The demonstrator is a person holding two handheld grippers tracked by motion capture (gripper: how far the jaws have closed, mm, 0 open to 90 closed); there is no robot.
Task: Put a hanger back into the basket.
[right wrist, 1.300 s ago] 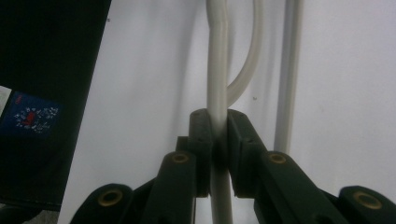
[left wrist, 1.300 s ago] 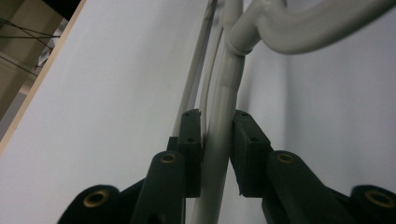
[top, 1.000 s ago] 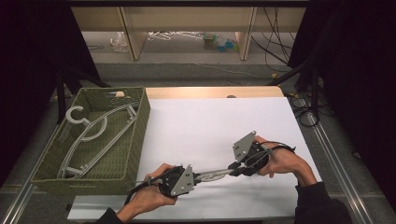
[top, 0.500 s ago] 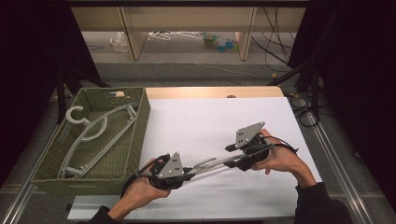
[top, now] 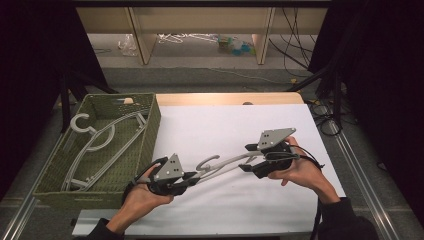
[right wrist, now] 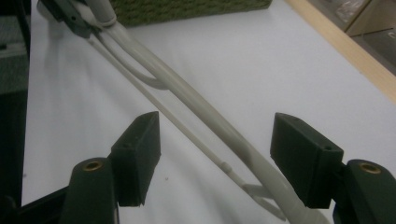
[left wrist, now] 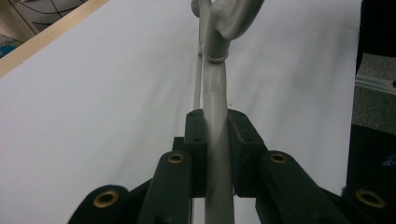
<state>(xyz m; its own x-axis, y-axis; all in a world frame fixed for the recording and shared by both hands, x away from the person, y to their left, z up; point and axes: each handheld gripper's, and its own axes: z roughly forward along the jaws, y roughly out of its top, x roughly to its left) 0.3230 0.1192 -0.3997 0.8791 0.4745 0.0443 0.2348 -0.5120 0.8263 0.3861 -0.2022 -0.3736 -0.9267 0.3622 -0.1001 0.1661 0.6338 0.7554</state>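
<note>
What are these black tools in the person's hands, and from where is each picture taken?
They are hand-held grippers, each with two black fingers and a small camera. The high view looks down on the white table. The other two pictures look along each gripper's own fingers. The left gripper is shut on a grey clothes hanger; its fingers press the hanger's arm. The right gripper has just been opening: its fingers stand apart on either side of the hanger without pressing it. At the left stands a green woven basket with more grey hangers inside.
</note>
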